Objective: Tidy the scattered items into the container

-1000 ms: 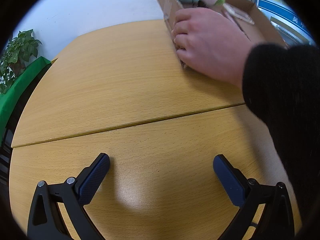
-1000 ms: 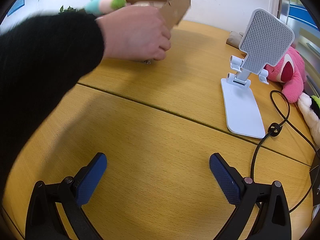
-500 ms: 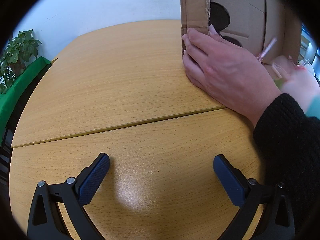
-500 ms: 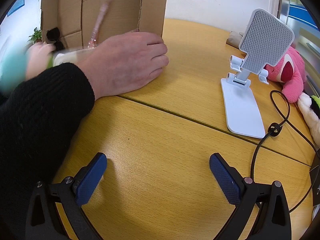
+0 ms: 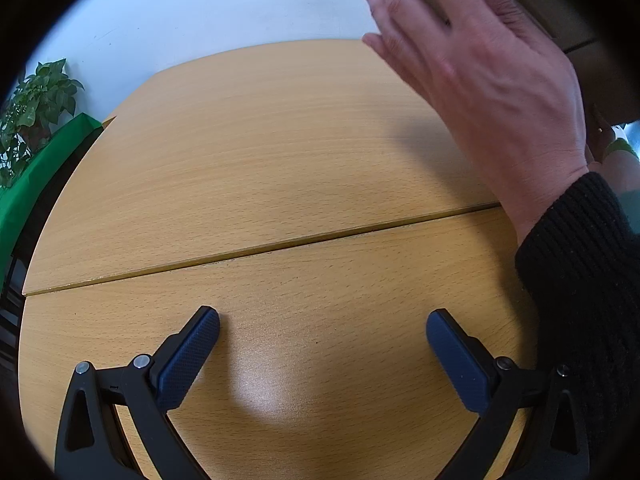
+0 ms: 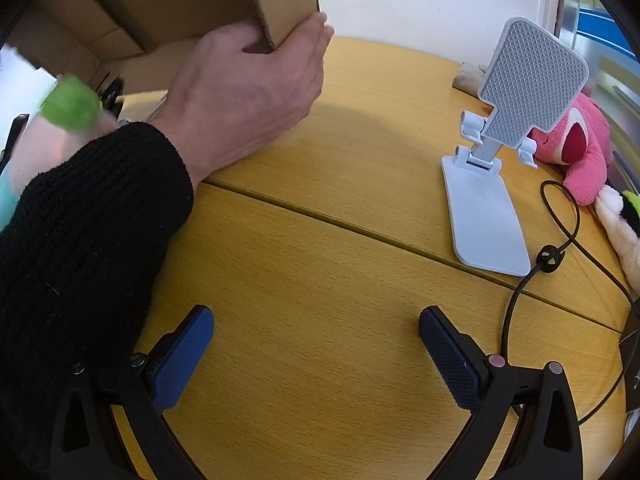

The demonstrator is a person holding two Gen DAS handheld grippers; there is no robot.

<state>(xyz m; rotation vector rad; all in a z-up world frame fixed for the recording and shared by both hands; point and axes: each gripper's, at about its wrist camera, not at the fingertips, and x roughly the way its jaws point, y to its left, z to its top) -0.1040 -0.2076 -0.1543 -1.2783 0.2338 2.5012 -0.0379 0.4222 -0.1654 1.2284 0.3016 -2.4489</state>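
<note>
A bare hand [image 6: 248,92] in a black sleeve grips a brown cardboard box [image 6: 192,4], tipped up and lifted off the wooden table [image 6: 320,280]. A blurred toy with a green and pink part [image 6: 68,108] shows below the box mouth at the left edge. The box also shows in the left wrist view [image 5: 560,12] at the top right, behind the hand [image 5: 480,76]. My left gripper [image 5: 322,332] is open and empty, low over the table. My right gripper [image 6: 316,330] is open and empty, low over the table.
A white phone stand [image 6: 504,152] stands at the right. A pink plush [image 6: 576,152] and a white plush [image 6: 620,224] lie behind it at the right edge. A black cable [image 6: 552,260] loops near the stand. A potted plant [image 5: 32,104] stands beyond the table's left edge.
The hand has tipped the box up and lifted it off the table. Things have spilled out toward the left of the right wrist view. Both grippers have stayed still.
</note>
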